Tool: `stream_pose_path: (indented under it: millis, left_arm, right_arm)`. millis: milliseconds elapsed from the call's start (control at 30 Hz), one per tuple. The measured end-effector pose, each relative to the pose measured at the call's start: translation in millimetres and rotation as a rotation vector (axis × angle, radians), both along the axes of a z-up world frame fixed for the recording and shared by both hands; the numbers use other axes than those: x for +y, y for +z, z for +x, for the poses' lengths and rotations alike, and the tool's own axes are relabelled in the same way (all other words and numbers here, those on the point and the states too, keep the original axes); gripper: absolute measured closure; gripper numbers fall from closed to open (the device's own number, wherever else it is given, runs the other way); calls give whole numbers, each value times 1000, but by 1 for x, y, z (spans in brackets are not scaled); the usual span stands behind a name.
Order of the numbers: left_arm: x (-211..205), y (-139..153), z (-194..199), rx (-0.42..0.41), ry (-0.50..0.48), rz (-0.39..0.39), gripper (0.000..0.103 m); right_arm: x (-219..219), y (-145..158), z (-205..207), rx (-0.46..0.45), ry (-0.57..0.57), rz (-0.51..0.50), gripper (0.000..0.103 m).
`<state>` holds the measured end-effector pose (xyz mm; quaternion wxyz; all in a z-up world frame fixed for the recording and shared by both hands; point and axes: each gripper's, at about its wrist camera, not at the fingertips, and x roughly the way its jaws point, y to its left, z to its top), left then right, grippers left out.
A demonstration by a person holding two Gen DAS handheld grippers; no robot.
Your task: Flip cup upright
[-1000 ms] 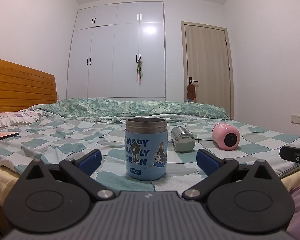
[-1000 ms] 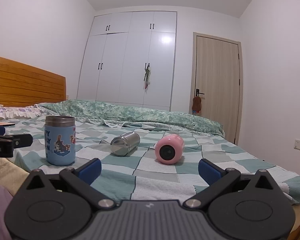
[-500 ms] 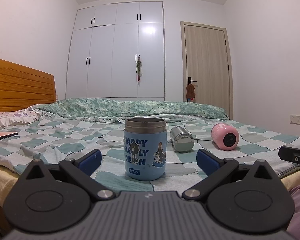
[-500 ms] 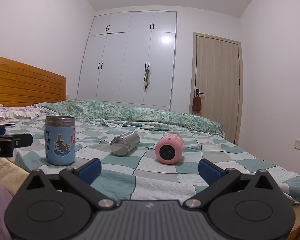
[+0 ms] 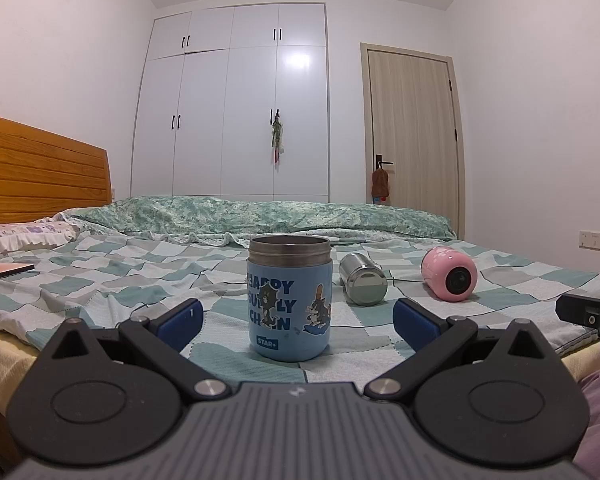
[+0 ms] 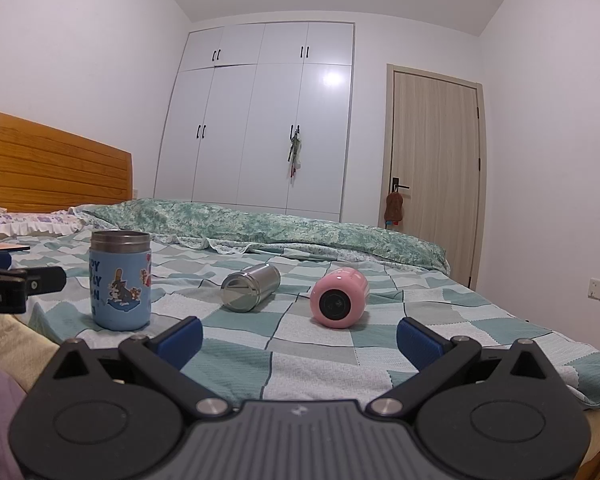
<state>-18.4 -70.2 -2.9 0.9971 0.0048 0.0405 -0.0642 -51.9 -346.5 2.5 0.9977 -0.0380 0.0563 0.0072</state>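
Both grippers sat wide open with nothing in them, hovering low at the near edge of the bed. Left gripper (image 5: 296,314) had its blue pads spread on either side of the blue cartoon cup (image 5: 289,298), which stood upright on the checkered bedspread (image 6: 320,344), but the pads weren't touching it. Right gripper (image 6: 300,334) was also fully spread, pointing at the gap in front of the pink cup (image 6: 339,298), well short of it.

My read: blue one looked done, so the step in hand was picking the next target. Pink cup and the steel cup (image 6: 250,286) both lay on their sides, ends toward the cameras. Next move probably needs the right gripper to reach forward, close across the pink body and tip it up. Round and on soft bedding, so it could roll.
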Motion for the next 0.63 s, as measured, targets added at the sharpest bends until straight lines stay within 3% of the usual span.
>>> stream_pose_path:
  millis: [633]
  left_arm:
    - [-3, 0, 0, -5, -2, 1, 0]
  right_arm:
    - [0, 0, 0, 0, 0, -1, 0]
